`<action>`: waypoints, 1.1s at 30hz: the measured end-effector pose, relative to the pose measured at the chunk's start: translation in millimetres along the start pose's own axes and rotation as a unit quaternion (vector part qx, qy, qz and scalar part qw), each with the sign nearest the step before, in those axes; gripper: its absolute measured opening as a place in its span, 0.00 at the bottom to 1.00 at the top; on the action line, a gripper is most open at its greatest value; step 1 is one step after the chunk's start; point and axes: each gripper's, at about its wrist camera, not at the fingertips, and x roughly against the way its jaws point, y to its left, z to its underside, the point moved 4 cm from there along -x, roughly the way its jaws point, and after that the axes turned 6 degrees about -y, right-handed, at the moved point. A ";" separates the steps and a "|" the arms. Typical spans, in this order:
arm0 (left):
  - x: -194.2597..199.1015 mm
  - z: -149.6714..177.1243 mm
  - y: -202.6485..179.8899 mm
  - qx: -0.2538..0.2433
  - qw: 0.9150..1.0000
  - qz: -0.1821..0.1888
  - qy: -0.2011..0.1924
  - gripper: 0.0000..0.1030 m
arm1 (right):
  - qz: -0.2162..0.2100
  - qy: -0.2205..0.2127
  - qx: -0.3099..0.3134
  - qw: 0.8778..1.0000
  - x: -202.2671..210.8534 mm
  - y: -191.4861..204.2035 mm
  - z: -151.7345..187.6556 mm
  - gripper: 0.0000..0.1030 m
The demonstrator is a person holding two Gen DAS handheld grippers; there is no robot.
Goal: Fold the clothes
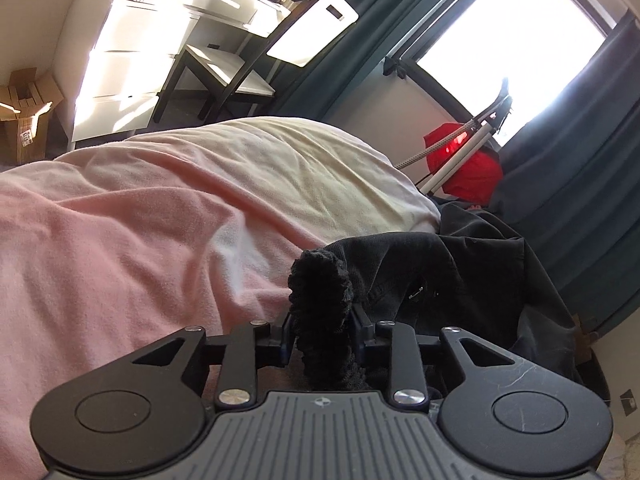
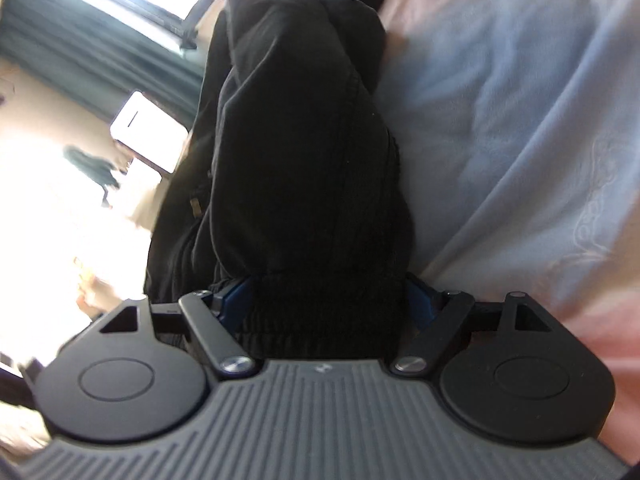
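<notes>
A black garment (image 1: pixel 460 276) with a ribbed band lies at the right edge of the bed. My left gripper (image 1: pixel 322 332) is shut on its bunched ribbed edge (image 1: pixel 320 280), which stands up between the jaws. In the right wrist view the same black garment (image 2: pixel 296 140) stretches away from me along the bed edge. My right gripper (image 2: pixel 328 304) is shut on its ribbed hem (image 2: pixel 324 312), and the blue finger pads (image 2: pixel 236 300) show at both sides of the cloth.
A pink and cream blanket (image 1: pixel 140 240) covers the bed; it looks pale blue in shade (image 2: pixel 500 120). Beyond it stand a white dresser (image 1: pixel 132 60), a chair (image 1: pixel 224 72), teal curtains (image 1: pixel 580 200), a bright window (image 1: pixel 520 40) and something red (image 1: pixel 468 168).
</notes>
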 end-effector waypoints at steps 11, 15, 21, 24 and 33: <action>5.5 3.4 1.9 0.031 0.999 0.010 -0.004 0.38 | -0.097 -0.019 -0.059 0.993 15.9 8.7 -7.1 0.75; 4.9 6.2 3.2 0.039 0.999 0.009 0.000 0.42 | -0.057 -0.005 -0.083 0.995 9.0 -4.0 -3.5 0.75; 3.5 9.2 3.7 0.045 0.999 0.010 0.005 0.43 | -0.038 0.012 -0.125 0.991 2.2 -16.3 -2.4 0.76; 3.7 10.0 4.0 0.046 0.999 0.009 0.006 0.44 | -0.099 0.005 -0.142 0.985 6.2 -10.4 -4.3 0.76; 1.3 12.0 5.0 0.053 0.998 0.015 0.010 0.45 | -0.091 0.008 -0.044 0.995 7.4 12.7 5.9 0.66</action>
